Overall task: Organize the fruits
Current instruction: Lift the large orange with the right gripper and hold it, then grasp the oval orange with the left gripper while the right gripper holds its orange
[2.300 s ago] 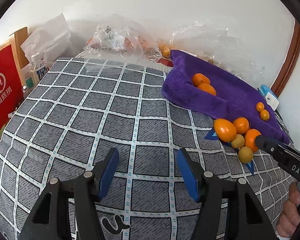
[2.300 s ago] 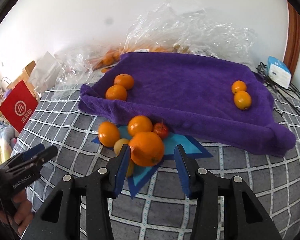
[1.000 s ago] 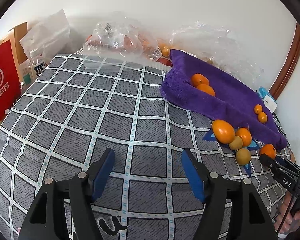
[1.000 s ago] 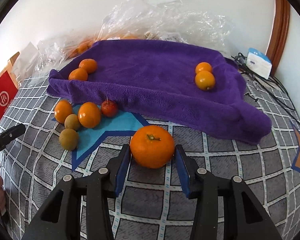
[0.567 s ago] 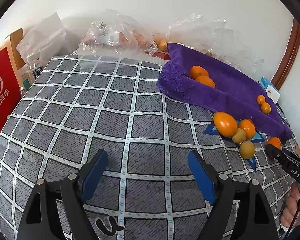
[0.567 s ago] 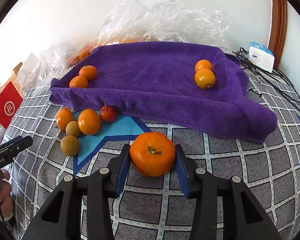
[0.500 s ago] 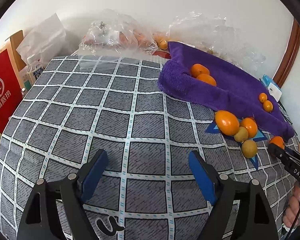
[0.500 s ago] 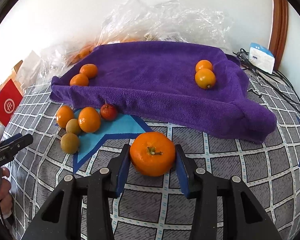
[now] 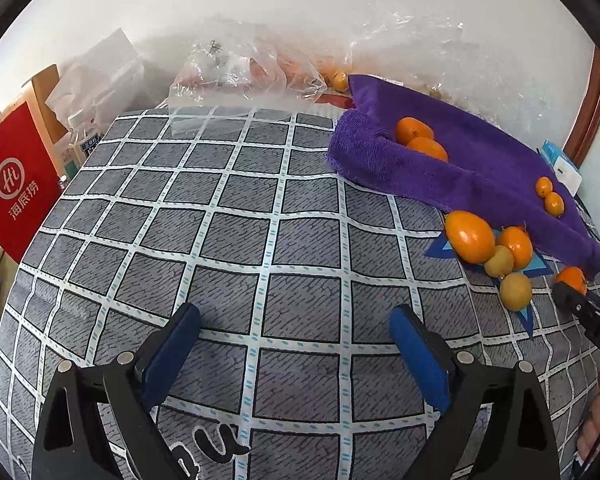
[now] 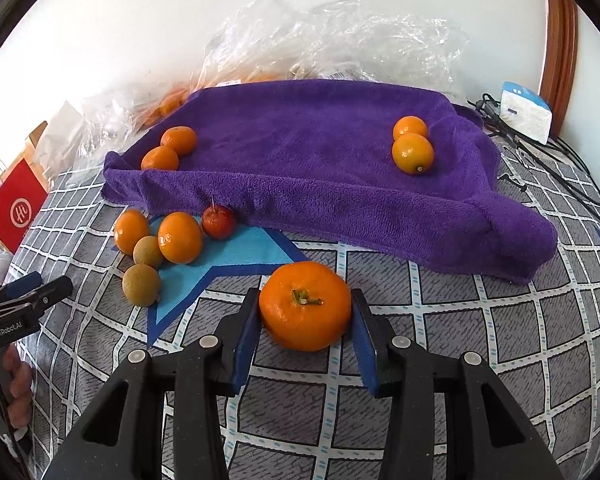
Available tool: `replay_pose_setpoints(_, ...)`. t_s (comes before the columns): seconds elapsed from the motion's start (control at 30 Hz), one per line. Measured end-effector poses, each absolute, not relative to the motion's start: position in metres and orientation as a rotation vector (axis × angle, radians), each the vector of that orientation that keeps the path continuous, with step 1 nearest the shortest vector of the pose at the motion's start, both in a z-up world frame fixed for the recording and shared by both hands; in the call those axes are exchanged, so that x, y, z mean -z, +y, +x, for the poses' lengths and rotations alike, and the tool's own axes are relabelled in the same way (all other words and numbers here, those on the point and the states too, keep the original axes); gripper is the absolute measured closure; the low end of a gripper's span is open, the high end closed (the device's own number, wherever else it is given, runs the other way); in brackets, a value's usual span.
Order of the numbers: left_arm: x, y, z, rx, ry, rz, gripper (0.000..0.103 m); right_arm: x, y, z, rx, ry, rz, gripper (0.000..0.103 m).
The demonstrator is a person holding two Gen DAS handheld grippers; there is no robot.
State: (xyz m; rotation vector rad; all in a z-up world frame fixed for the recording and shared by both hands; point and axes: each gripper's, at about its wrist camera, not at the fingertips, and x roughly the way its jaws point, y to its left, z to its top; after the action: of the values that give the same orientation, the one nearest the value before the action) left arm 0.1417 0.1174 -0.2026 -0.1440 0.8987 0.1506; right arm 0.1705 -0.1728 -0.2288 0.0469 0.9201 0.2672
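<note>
My right gripper [image 10: 305, 312] is shut on a large orange [image 10: 305, 306] and holds it just in front of the purple towel [image 10: 320, 160]. The orange also shows in the left wrist view [image 9: 571, 279]. Two oranges [image 10: 170, 148] lie at the towel's left end and two small ones [image 10: 412, 148] at its right. A loose pile of oranges [image 10: 179, 237], a red fruit [image 10: 218, 221] and brown fruits [image 10: 141, 285] sits on a blue star patch. My left gripper [image 9: 294, 344] is open and empty over the checked cloth, left of the pile [image 9: 470, 236].
Clear plastic bags [image 10: 332, 40] with more fruit lie behind the towel by the wall. A white and blue box [image 10: 526, 110] and black cables [image 10: 548, 164] are at the right. A red paper bag [image 9: 14, 184] stands beside the table's left edge.
My right gripper took the large orange off the pile and carried it right and forward. My left gripper opened wider and stayed over the cloth.
</note>
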Motion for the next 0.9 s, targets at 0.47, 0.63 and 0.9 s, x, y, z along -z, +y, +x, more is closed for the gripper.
replay_pose_setpoints(0.47,0.190,0.104,0.140,0.013,0.934,-0.259,0.011,0.225,-0.173,0.165,-0.264,0.886,0.040,0.060)
replay_pose_setpoints(0.63,0.180,0.097,0.144,0.014,0.934,-0.285,0.014,0.225,-0.177,0.169,-0.280,0.906,0.072,0.060)
replay_pose_setpoints(0.9,0.173,0.090,0.151,-0.002,0.927,-0.301,0.020,0.216,-0.184,0.164,-0.257,0.882,0.074,0.060)
